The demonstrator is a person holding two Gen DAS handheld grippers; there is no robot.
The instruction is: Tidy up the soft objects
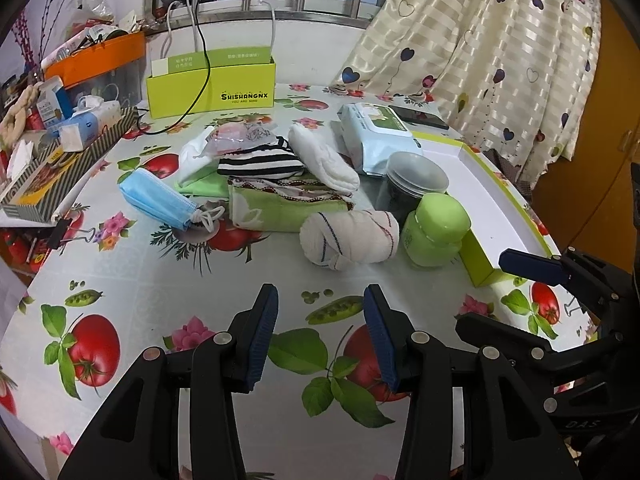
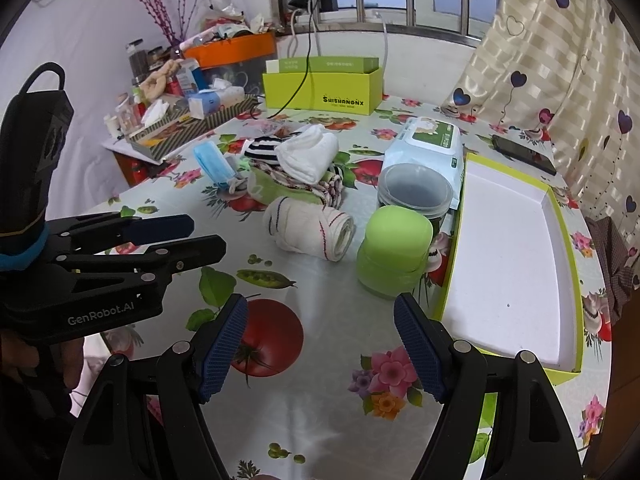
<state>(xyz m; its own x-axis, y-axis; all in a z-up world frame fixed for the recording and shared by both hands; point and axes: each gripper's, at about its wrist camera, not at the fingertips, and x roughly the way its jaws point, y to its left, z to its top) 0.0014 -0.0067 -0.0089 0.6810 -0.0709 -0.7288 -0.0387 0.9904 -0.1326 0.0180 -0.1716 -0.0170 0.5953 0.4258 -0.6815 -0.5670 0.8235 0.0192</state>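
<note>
A heap of soft things lies mid-table: a rolled white towel with coloured stripes, a folded white cloth, a black-and-white striped cloth, a green patterned cloth and a blue face mask. My left gripper hovers open over bare tablecloth, short of the rolled towel. My right gripper is open too, nothing between its fingers, just short of a green jar.
An empty white tray with a green rim lies on the right. A clear tub, a wet-wipes pack, a phone and a yellow-green box stand behind. A cluttered shelf lines the left edge.
</note>
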